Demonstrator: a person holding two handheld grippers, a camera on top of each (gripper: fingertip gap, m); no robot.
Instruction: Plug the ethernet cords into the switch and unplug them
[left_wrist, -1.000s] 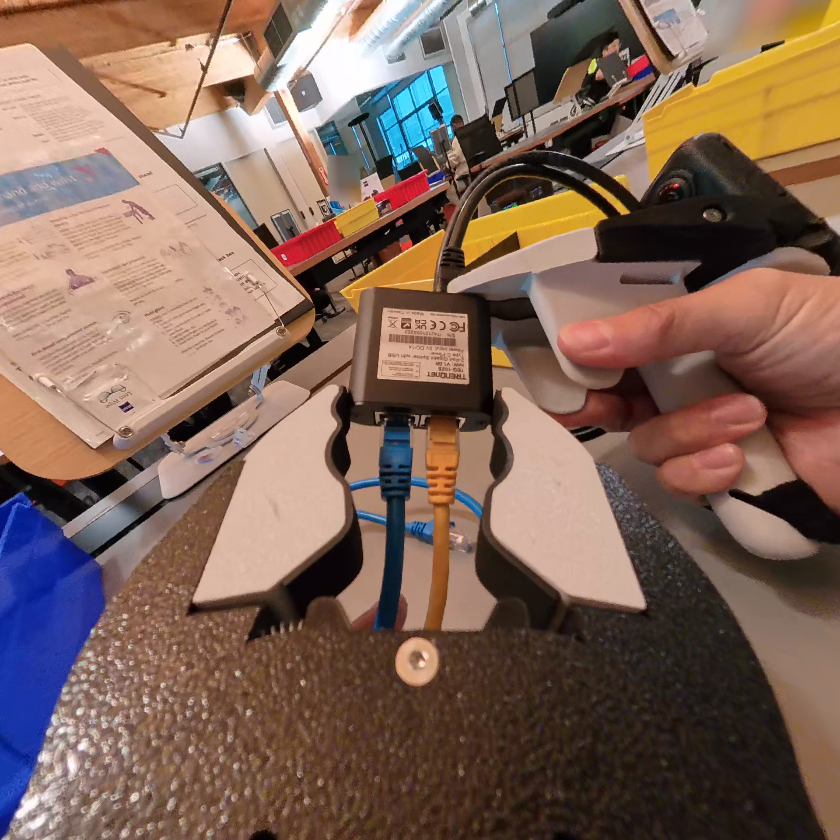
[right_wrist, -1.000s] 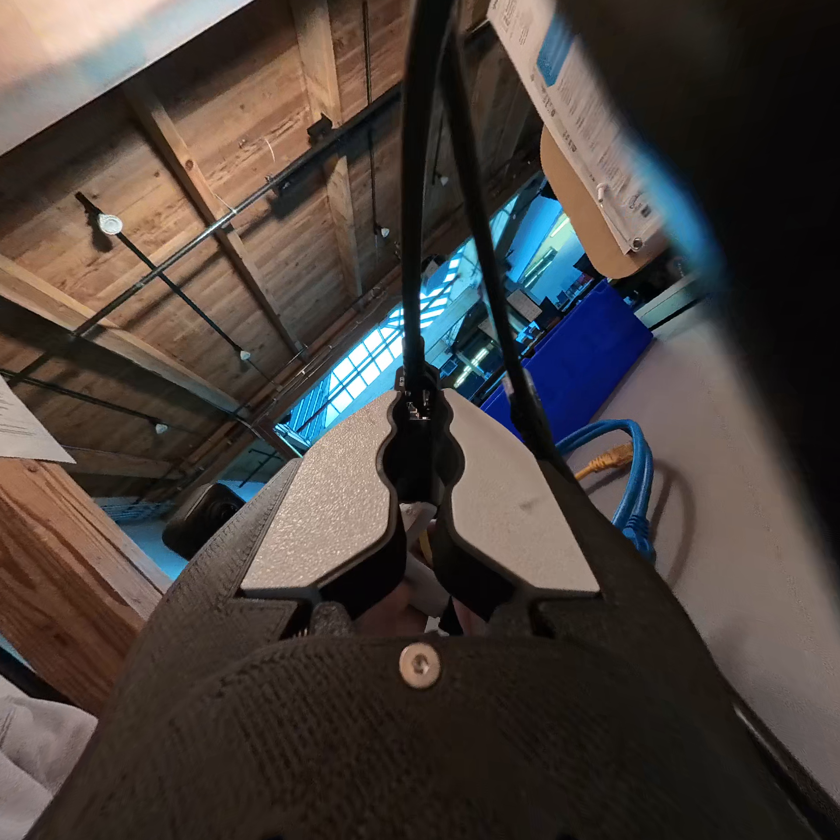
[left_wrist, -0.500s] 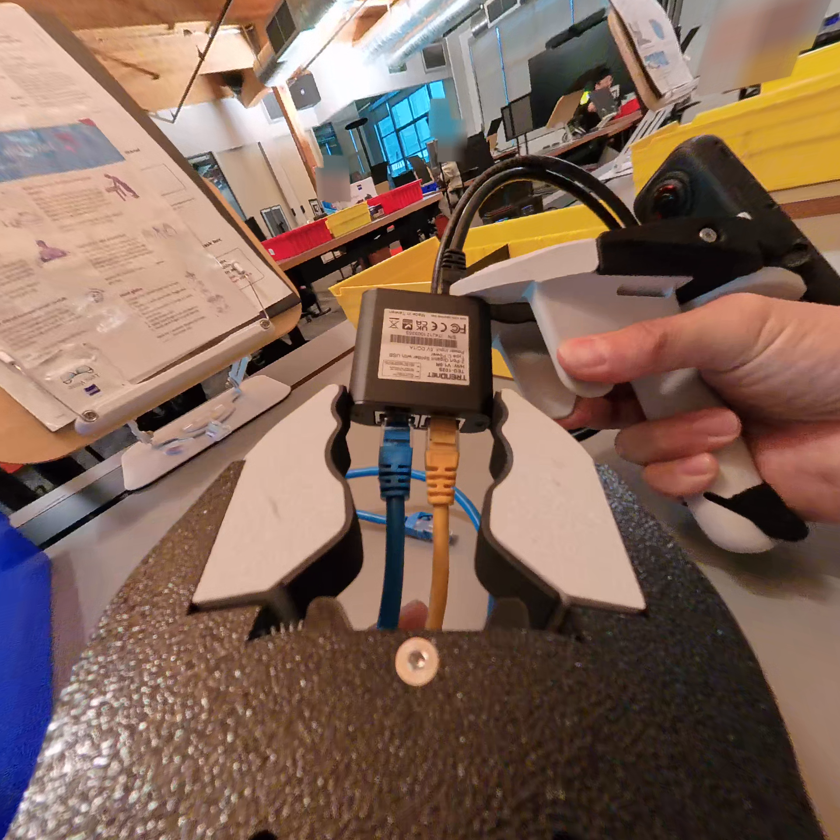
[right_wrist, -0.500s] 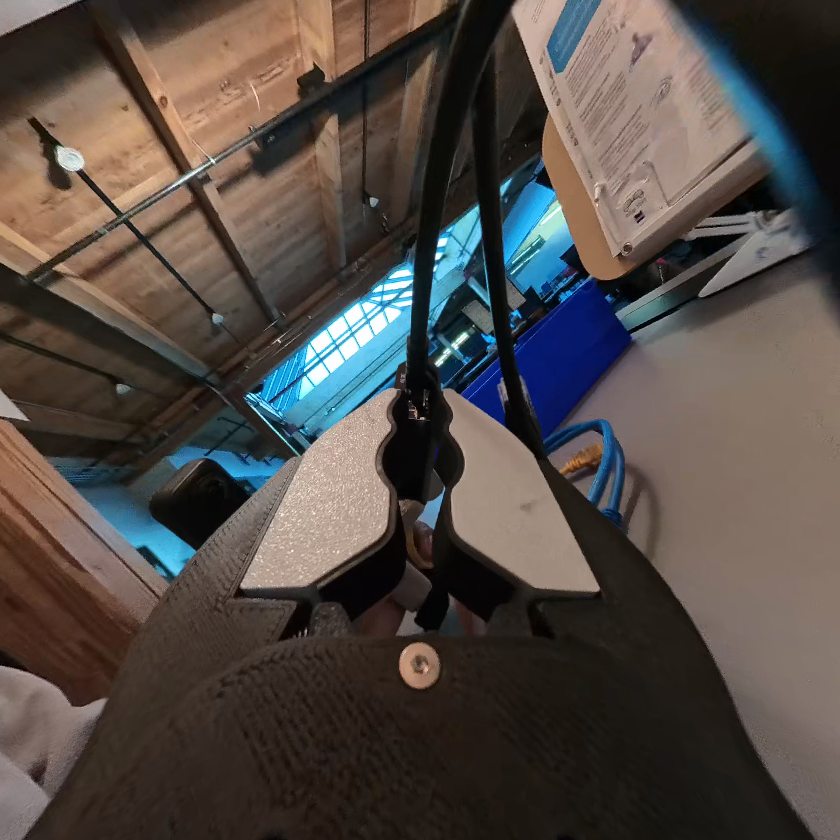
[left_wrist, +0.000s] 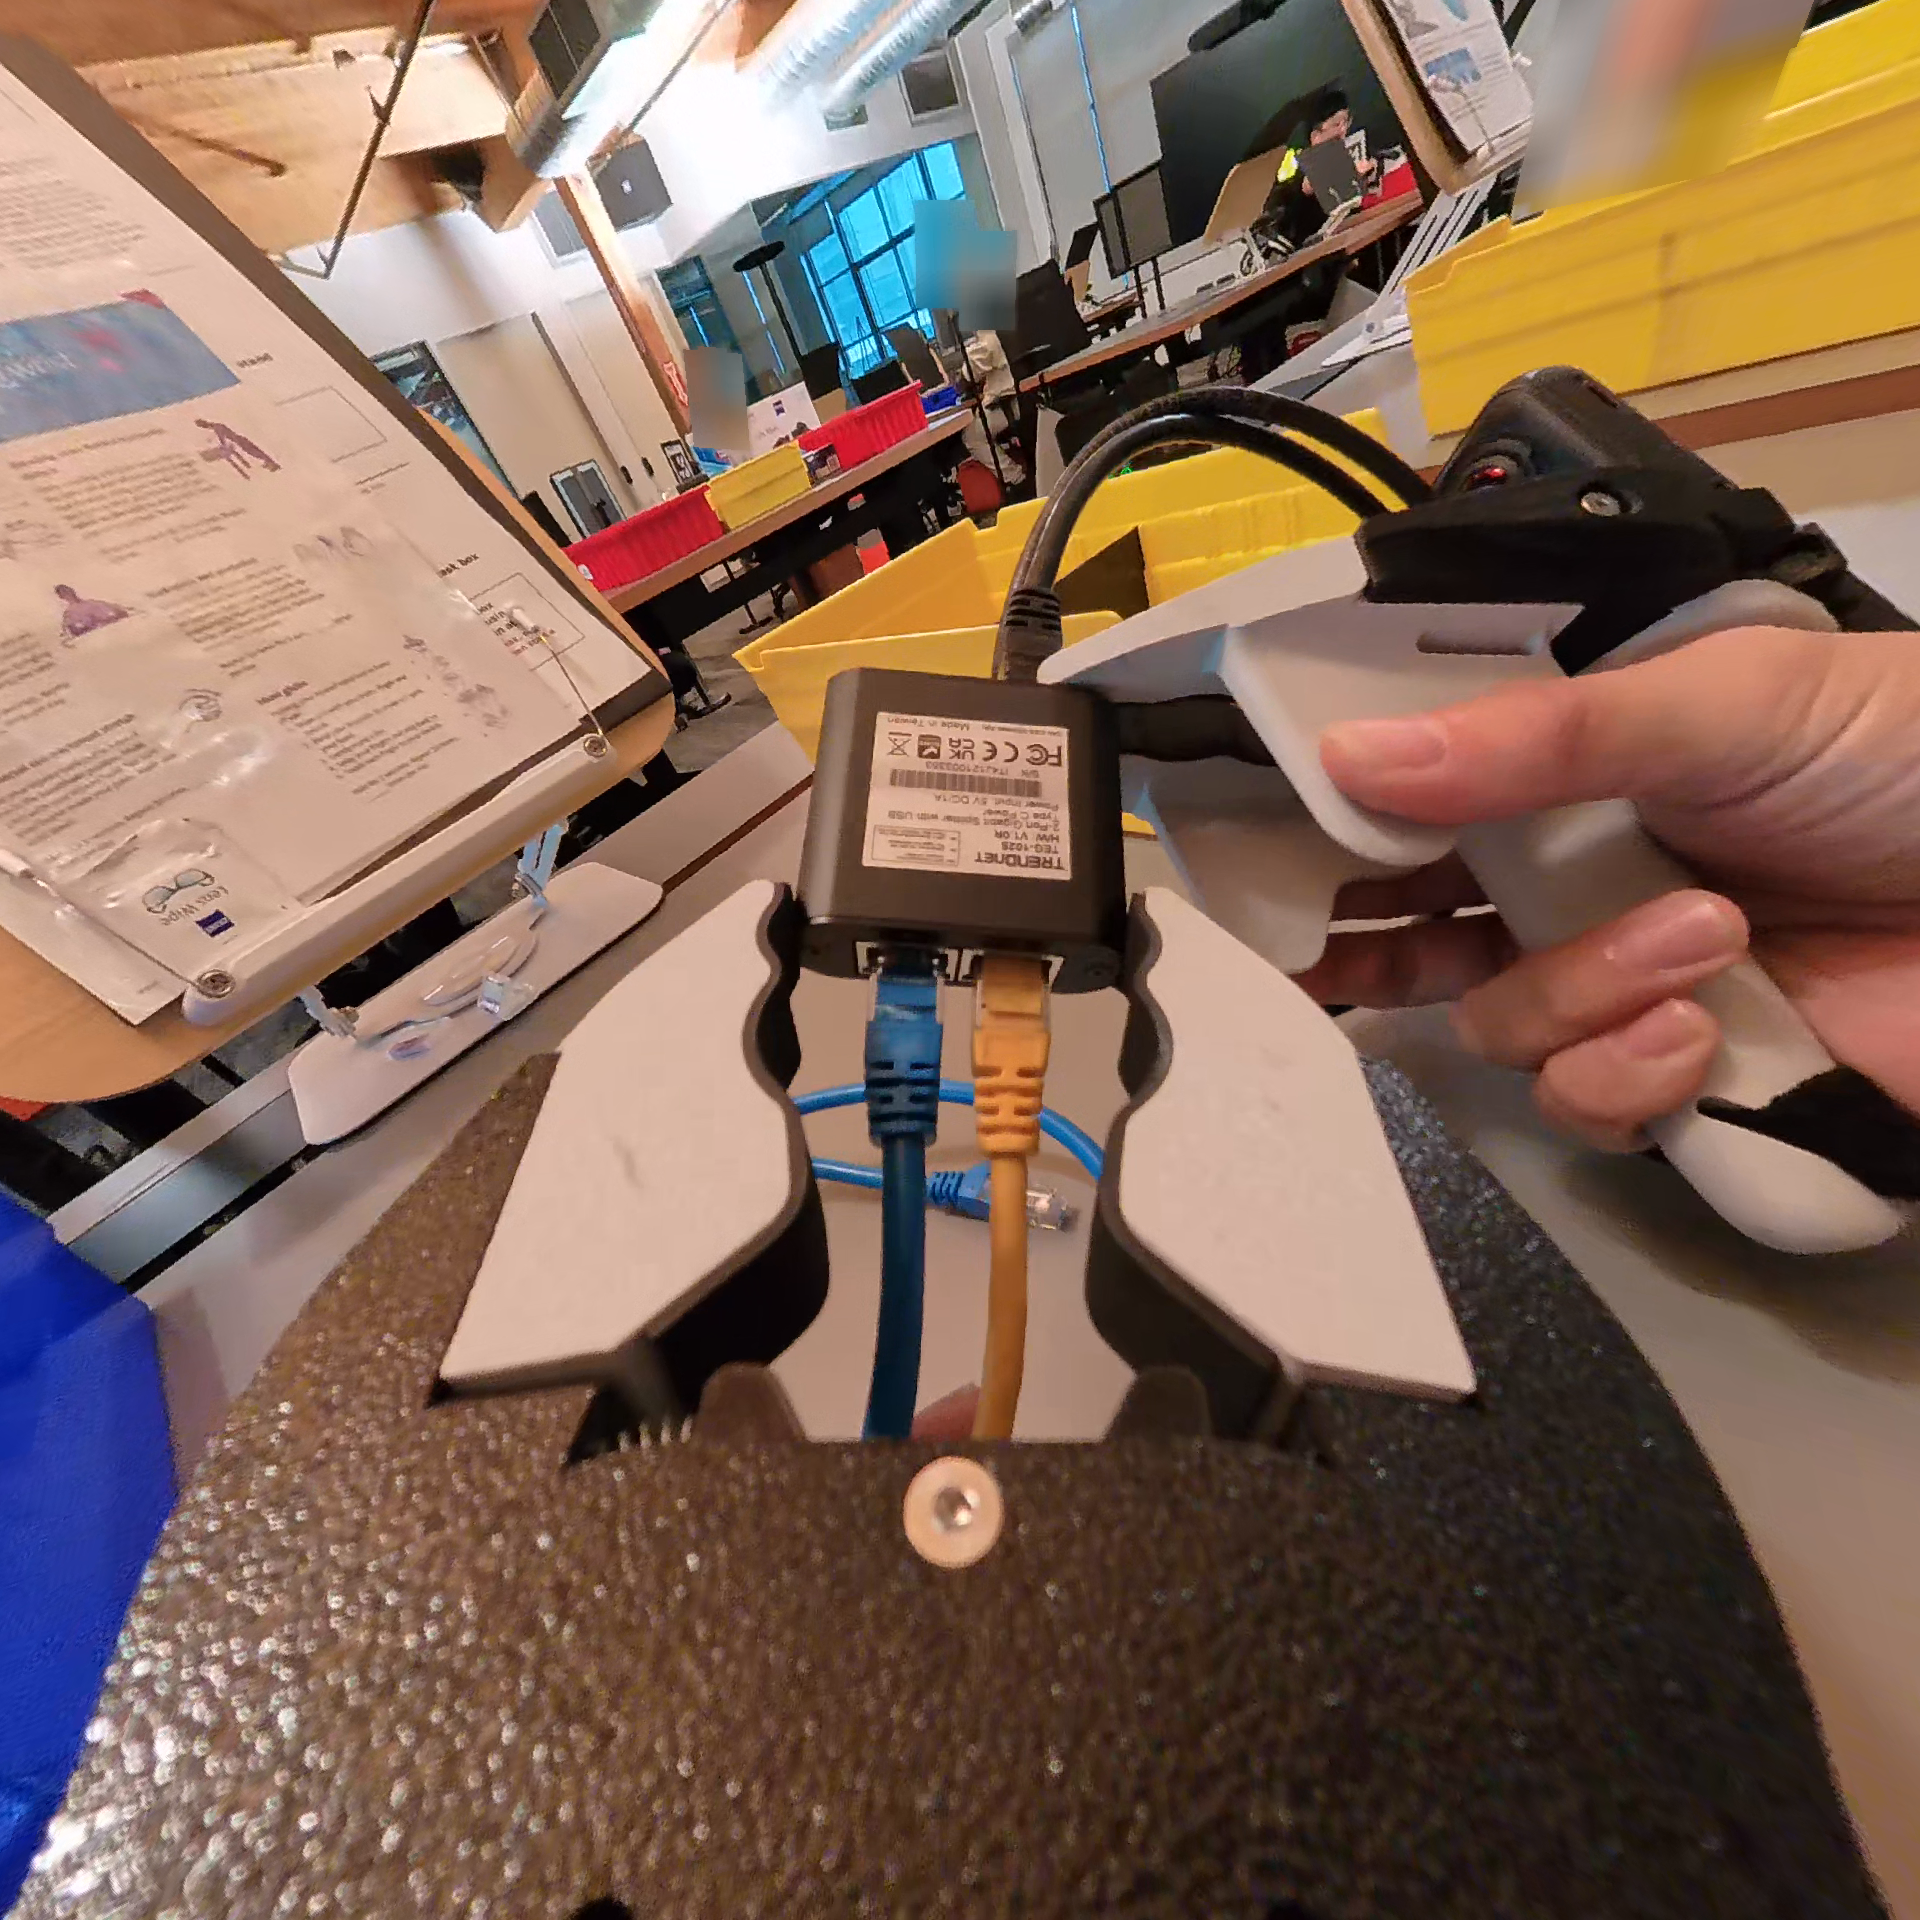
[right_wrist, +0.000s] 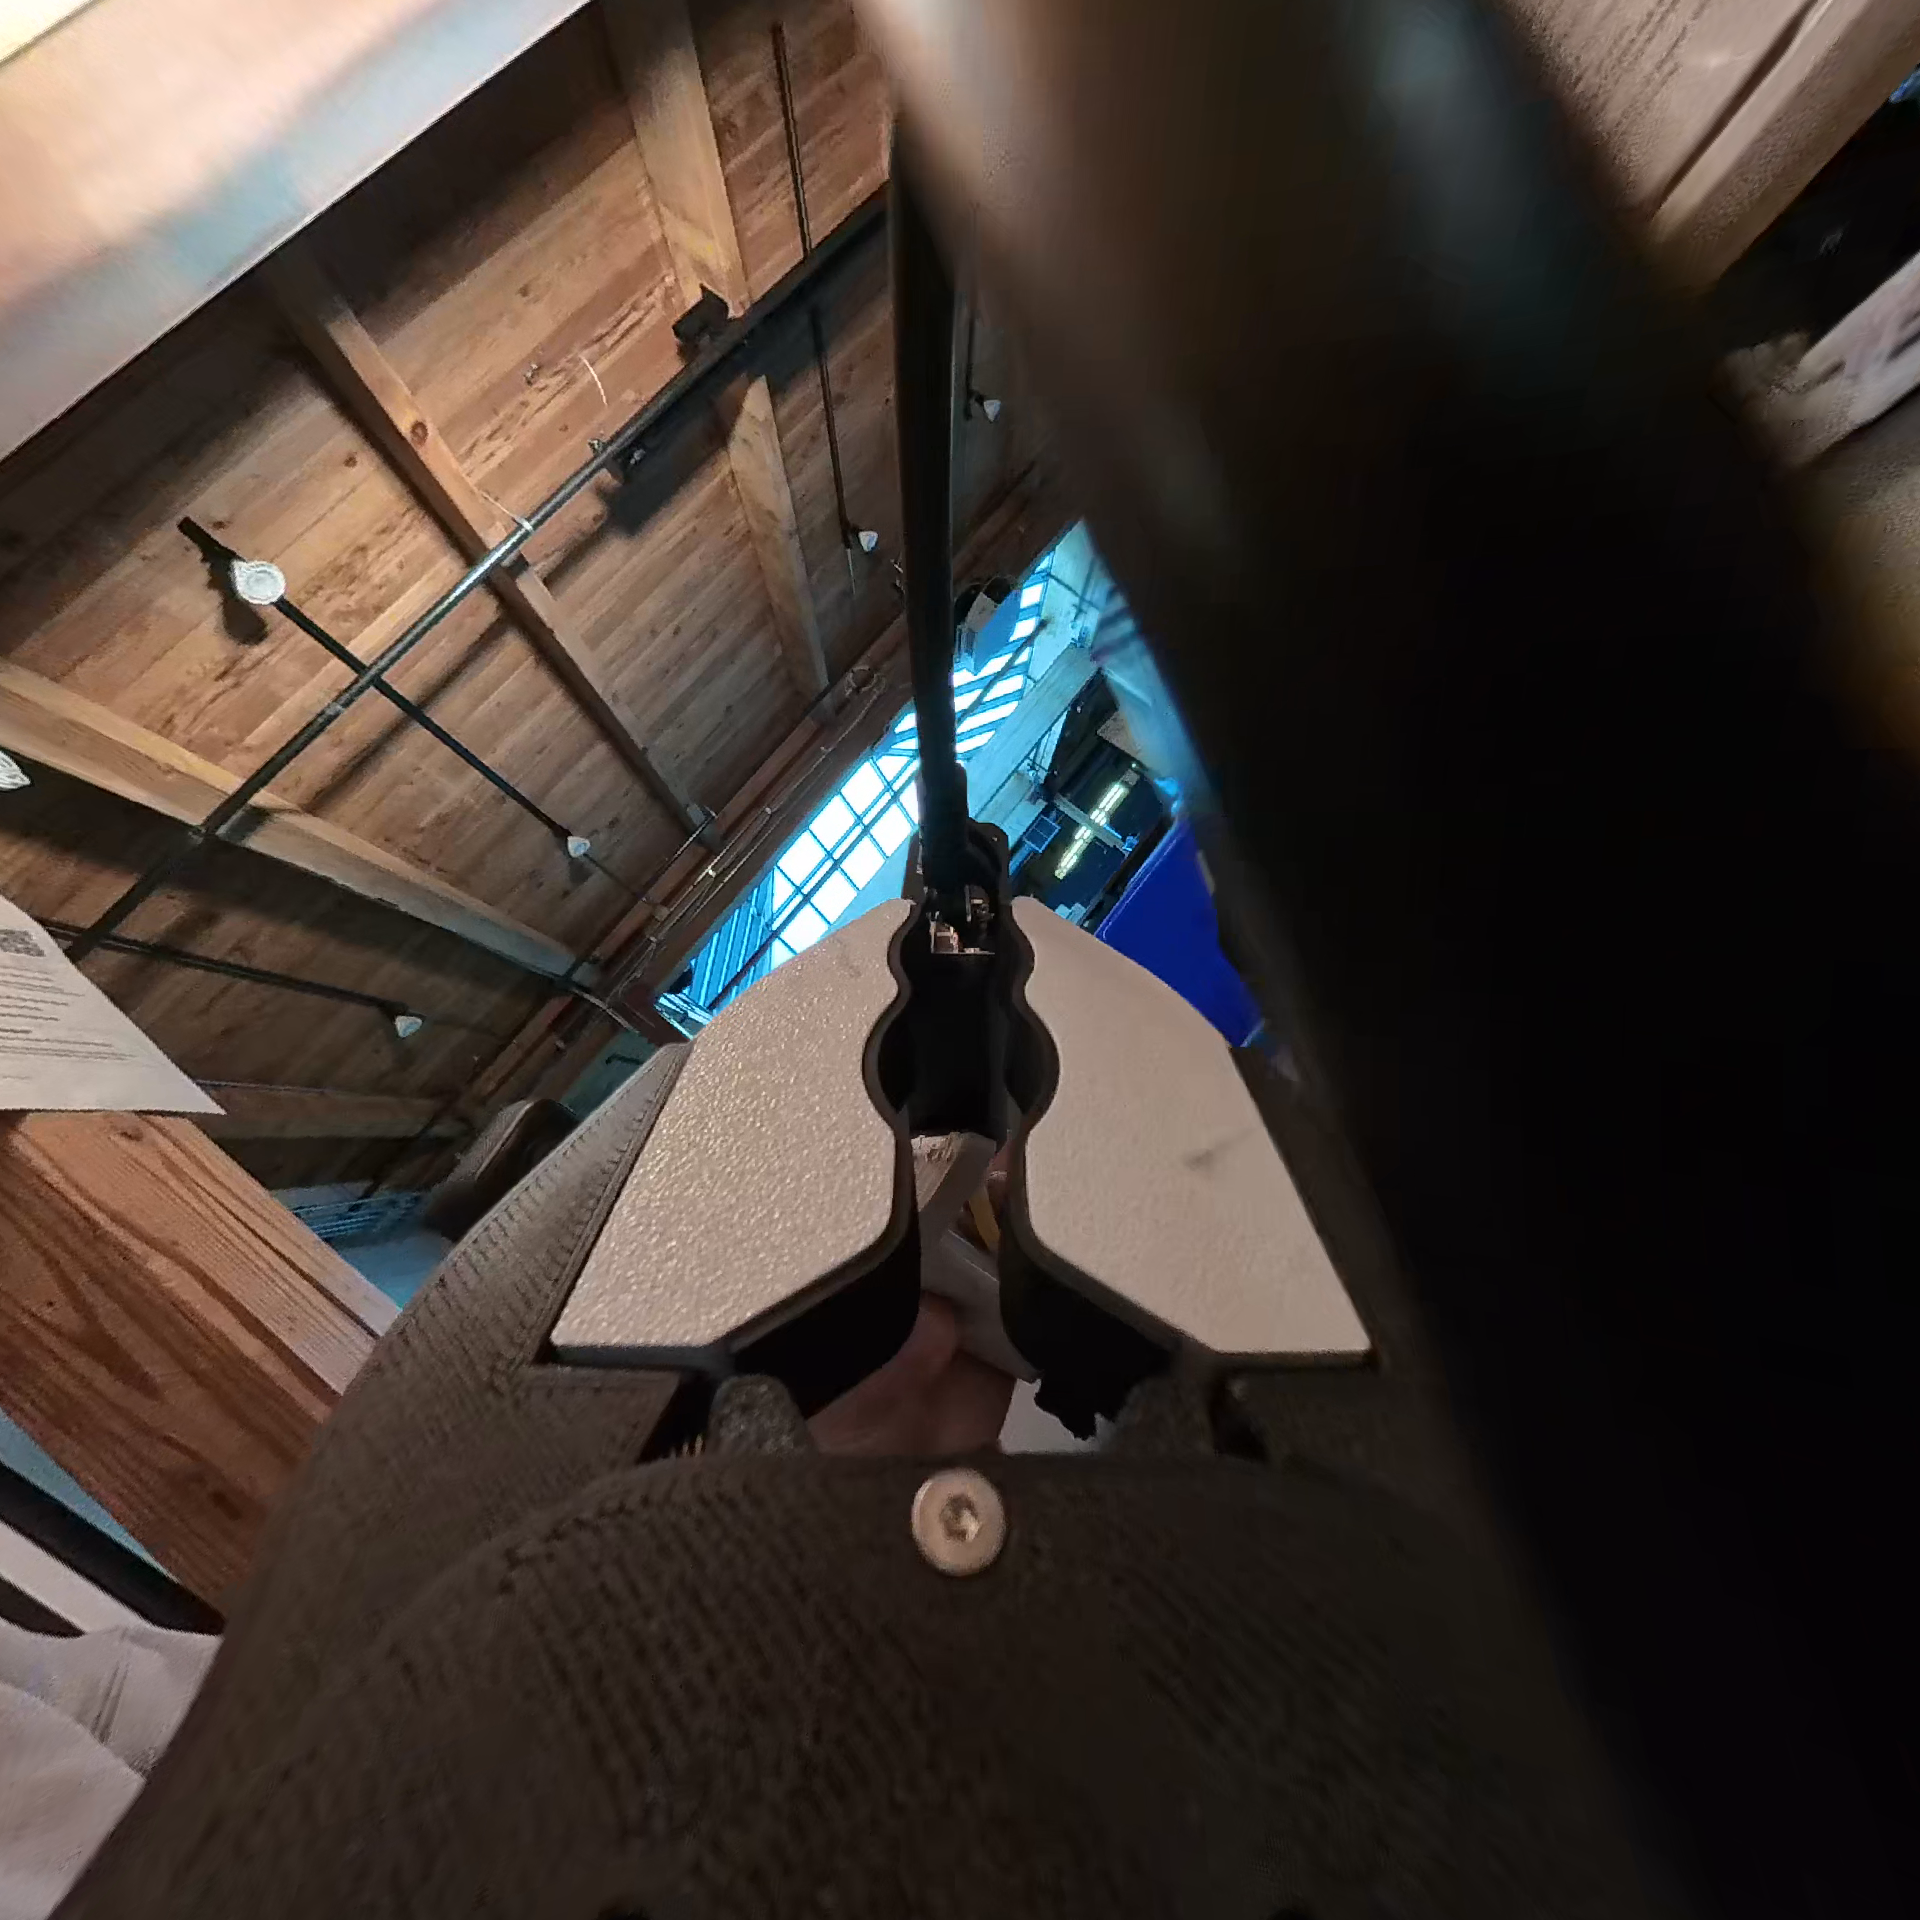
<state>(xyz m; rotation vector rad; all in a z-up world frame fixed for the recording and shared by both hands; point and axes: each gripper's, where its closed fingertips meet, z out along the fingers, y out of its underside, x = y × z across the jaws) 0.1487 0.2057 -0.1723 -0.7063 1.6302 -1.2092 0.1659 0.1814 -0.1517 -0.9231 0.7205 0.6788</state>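
**Two cords in, black one about to go (or come out?)**

Working left to right in the left wrist view: there's a document stand (left_wrist: 312, 582) filling the upper left, then dead centre the black switch (left_wrist: 961, 821), lifted off the surface (left_wrist: 1714, 1455) and pinched by its two sides between the left tongs (left_wrist: 961, 935). So those are clamped on the box itself. The blue cord (left_wrist: 902, 1122) and the yellow cord (left_wrist: 1006, 1091) both sit in the front ports, side by side, and their slack hangs down through the gap to a loose loop on the surface below.

On the right of the frame, the right tongs (left_wrist: 1132, 717) sit right up against the switch's back corner, held in the person's hand (left_wrist: 1662, 862), roughly level and pointing left. The right wrist view shows them closed on the black cord's (left_wrist: 1091, 488) plug (right_wrist: 951, 1029), with the cord rising straight up the frame.

My read: the plugging half looks mostly done. I can't tell if that black plug is seated. All the unplugging is probably still left.
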